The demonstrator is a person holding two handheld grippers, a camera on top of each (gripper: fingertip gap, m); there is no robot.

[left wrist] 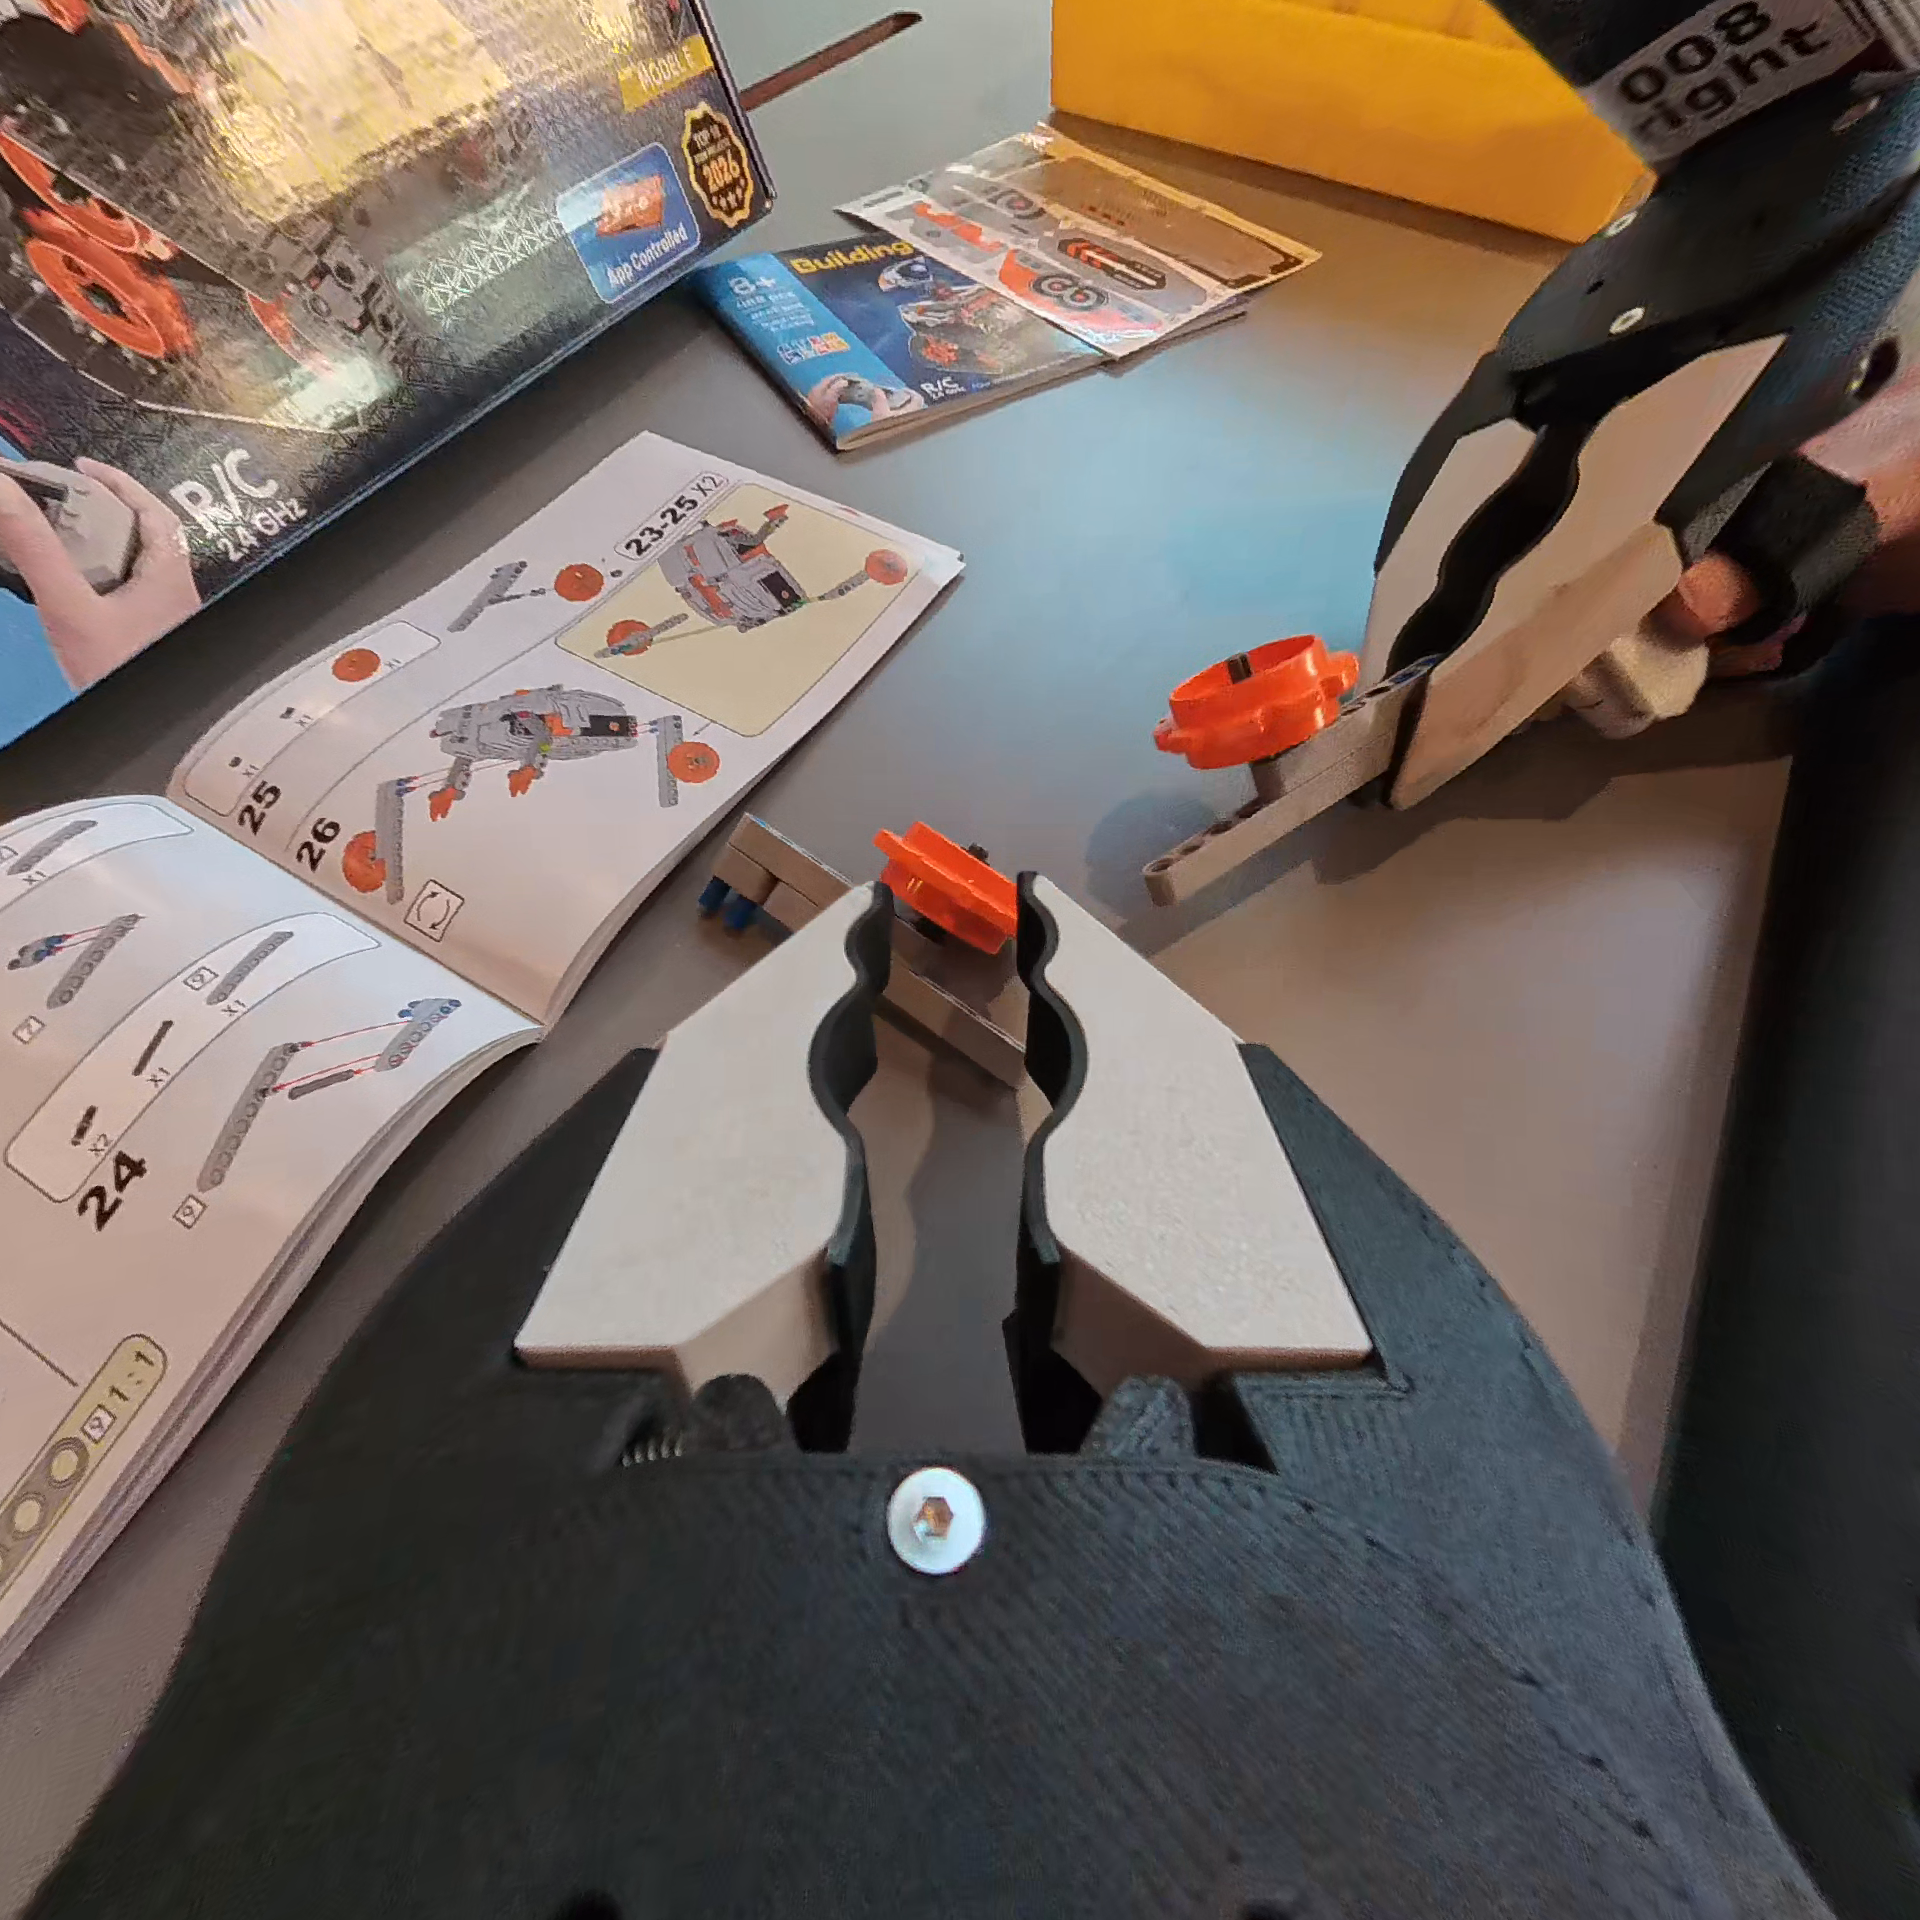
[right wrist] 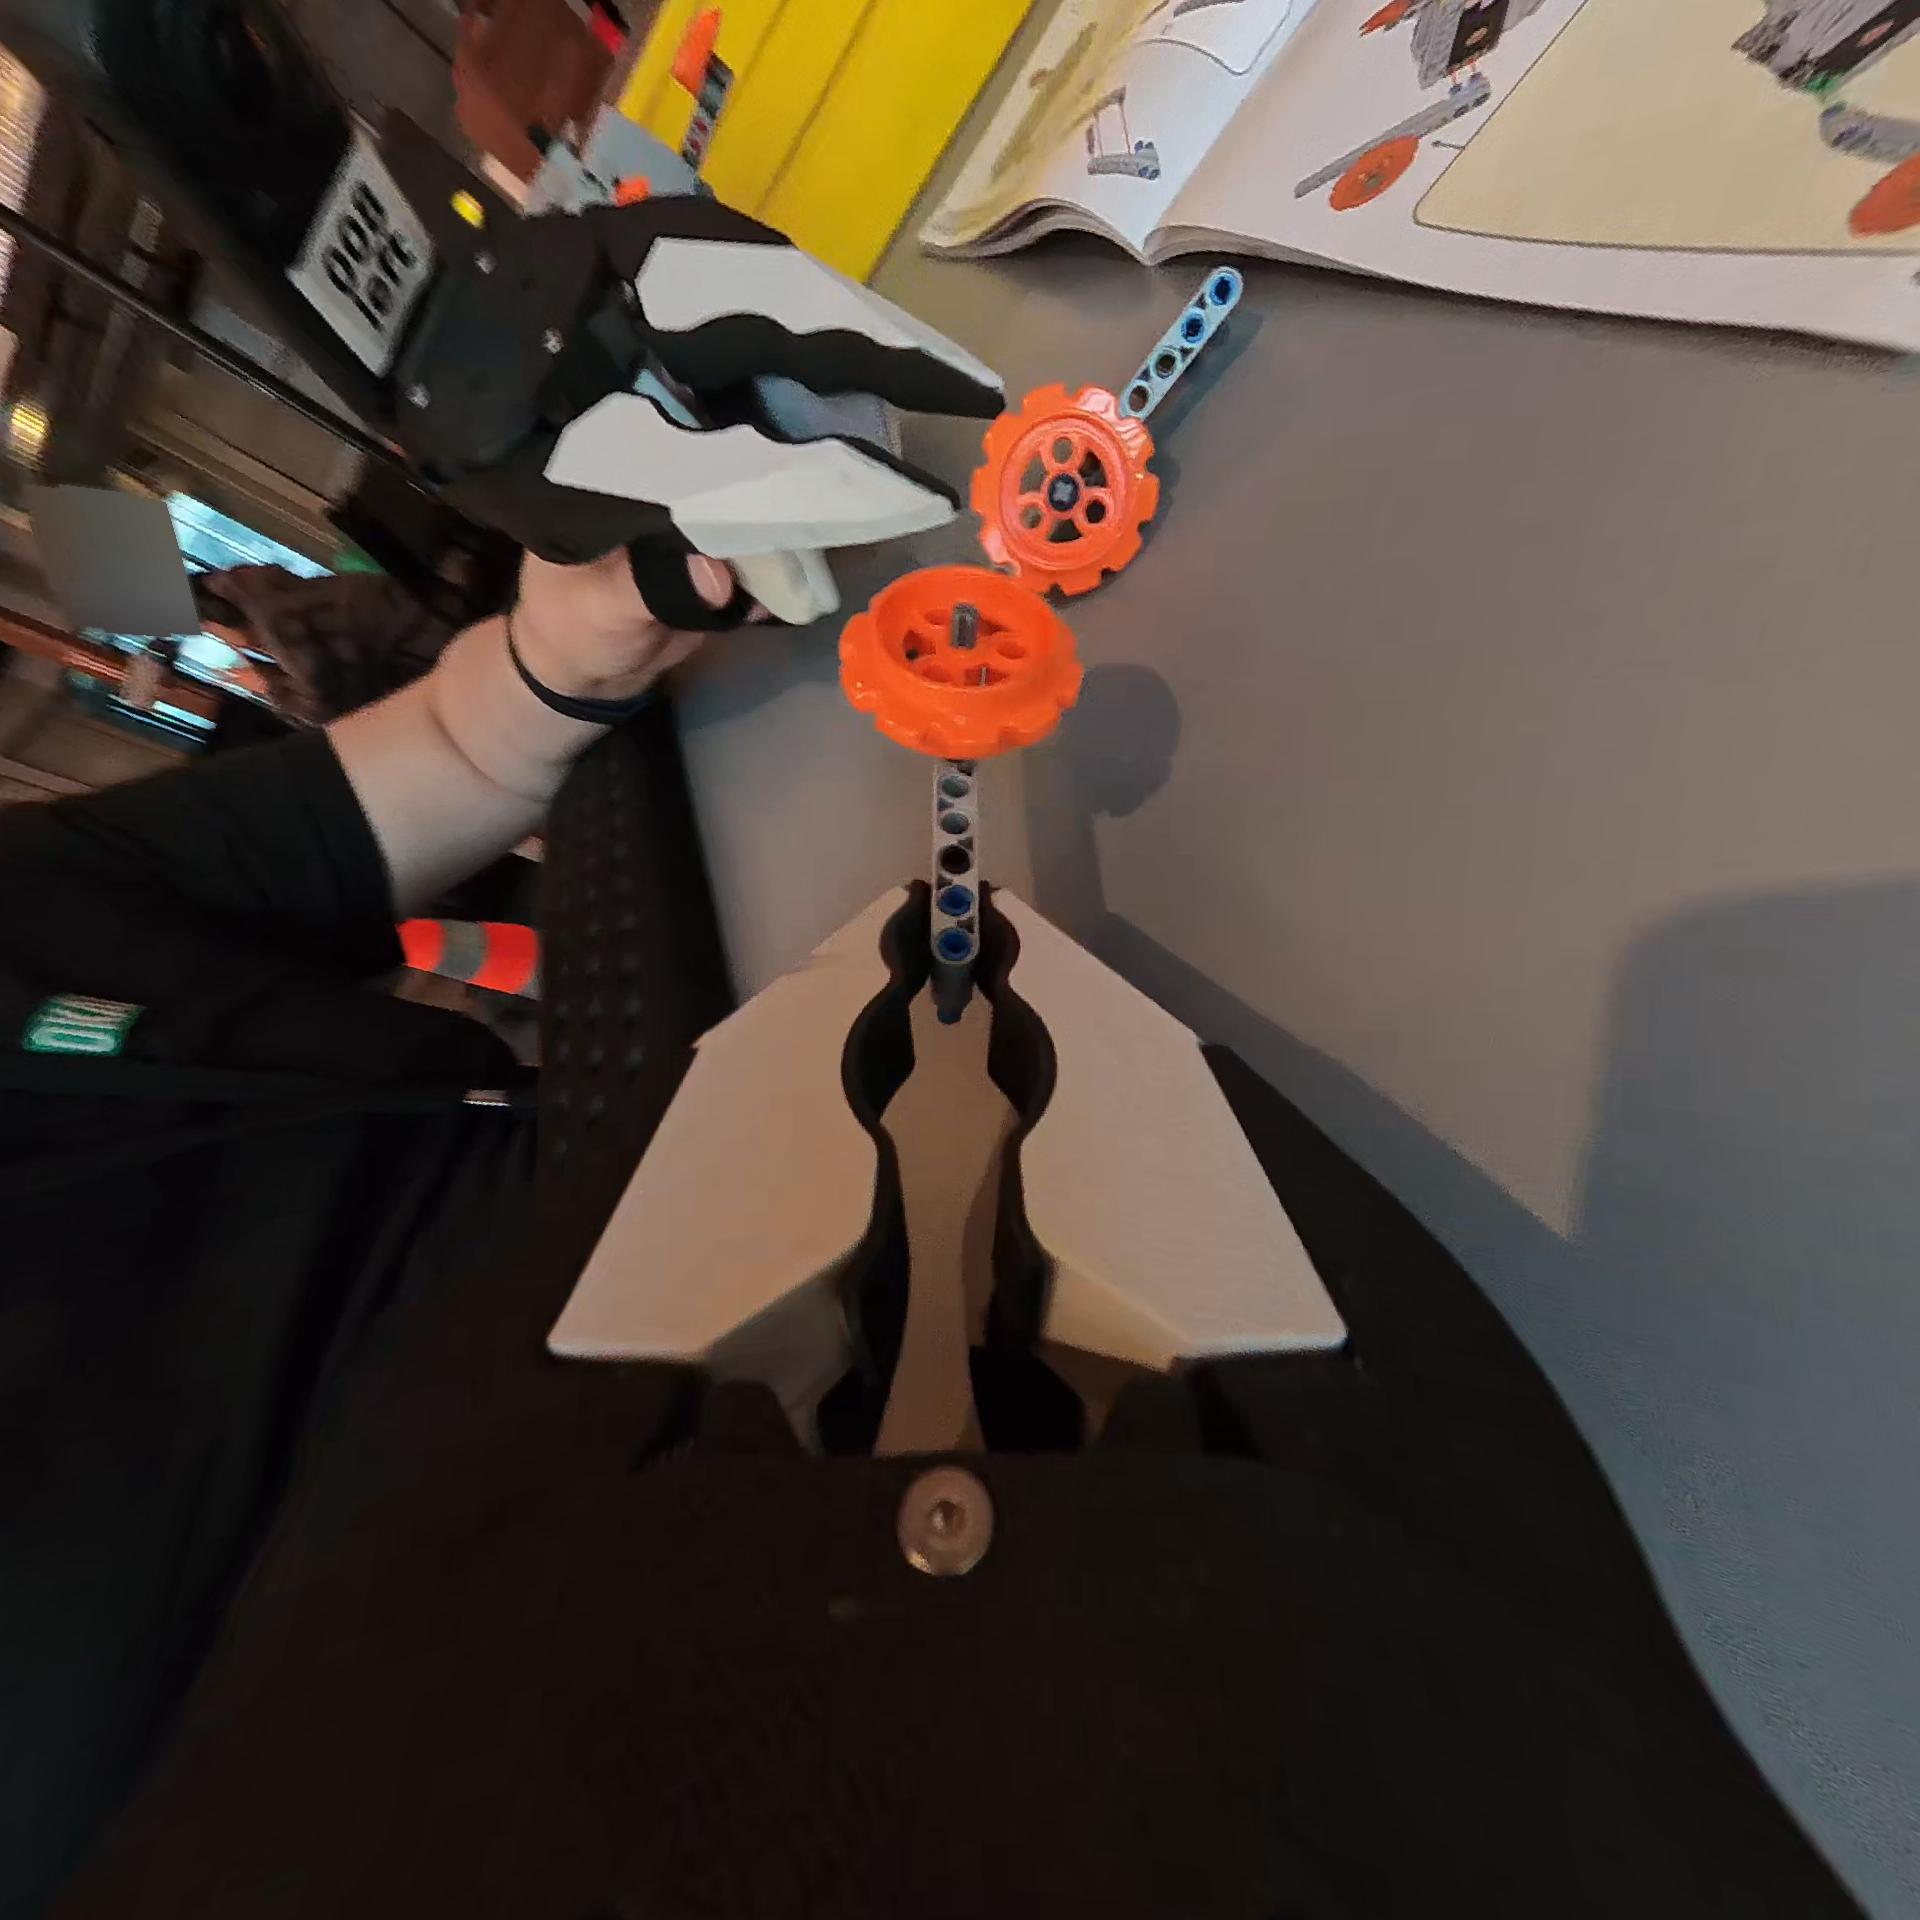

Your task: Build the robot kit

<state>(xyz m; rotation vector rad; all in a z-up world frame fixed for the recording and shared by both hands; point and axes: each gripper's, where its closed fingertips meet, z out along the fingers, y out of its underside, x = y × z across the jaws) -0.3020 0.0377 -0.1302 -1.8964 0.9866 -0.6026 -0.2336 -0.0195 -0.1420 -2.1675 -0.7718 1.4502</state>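
Note:
My left gripper [left wrist: 951, 894] is shut on a grey holed beam [left wrist: 951, 1013] that runs slantwise between its fingers. An orange toothed wheel [left wrist: 940, 899] sits on that beam at the fingertips, and blue pins [left wrist: 727, 909] stick out of its far end. My right gripper [right wrist: 954, 904] is shut on a second grey beam [right wrist: 954, 831], which carries another orange wheel [right wrist: 961, 665] on an axle. In the left wrist view the right gripper [left wrist: 1397, 727] holds its beam [left wrist: 1247, 821] with the free end down on the grey table [left wrist: 1091, 582]. In the right wrist view the left gripper [right wrist: 977, 452] is beside its own wheel [right wrist: 1065, 488], and the two wheels almost touch.
An open instruction booklet [left wrist: 416, 831] lies left of the grippers. The toy's box [left wrist: 312, 260] stands behind it. A small blue booklet [left wrist: 894, 343] and a sticker sheet [left wrist: 1081, 239] lie farther back, by a yellow object [left wrist: 1299, 94]. A black padded edge [left wrist: 1818, 1143] runs along the right. The tips of one gripper are about 10 cm away from the tips of the other.

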